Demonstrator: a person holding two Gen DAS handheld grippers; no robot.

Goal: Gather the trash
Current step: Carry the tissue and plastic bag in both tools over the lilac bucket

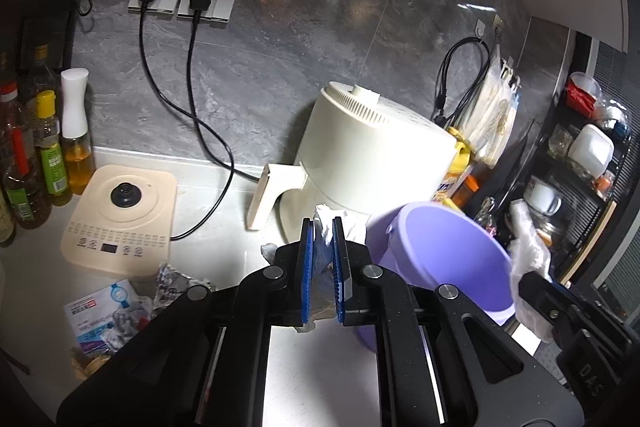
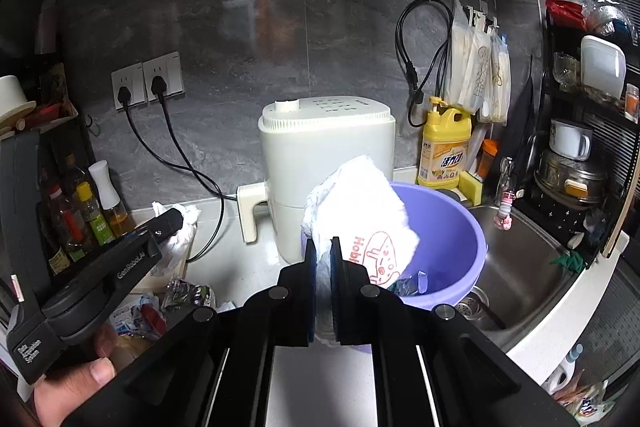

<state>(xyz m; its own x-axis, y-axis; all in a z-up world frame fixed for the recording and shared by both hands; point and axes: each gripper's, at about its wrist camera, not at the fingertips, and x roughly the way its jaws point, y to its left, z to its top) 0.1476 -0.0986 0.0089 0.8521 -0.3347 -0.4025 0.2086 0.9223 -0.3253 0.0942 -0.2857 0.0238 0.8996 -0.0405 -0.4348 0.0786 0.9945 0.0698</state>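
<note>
A pale bench (image 1: 224,195) runs along a grey stone wall, carrying a cream air fryer (image 2: 326,163) at the back. Just in front of the fryer, beside the steel sink (image 2: 528,267), stands a lilac bucket (image 2: 448,235) with a few scraps inside. The right gripper (image 2: 323,247) has its jaws pinched narrow on a white plastic bag (image 2: 360,203) that hangs over the bucket's near rim. The left gripper (image 1: 323,231) has its jaws clamped narrow on crumpled tissue (image 1: 340,223), left of the bucket. More wrappers (image 1: 120,315) lie loose on the bench.
</note>
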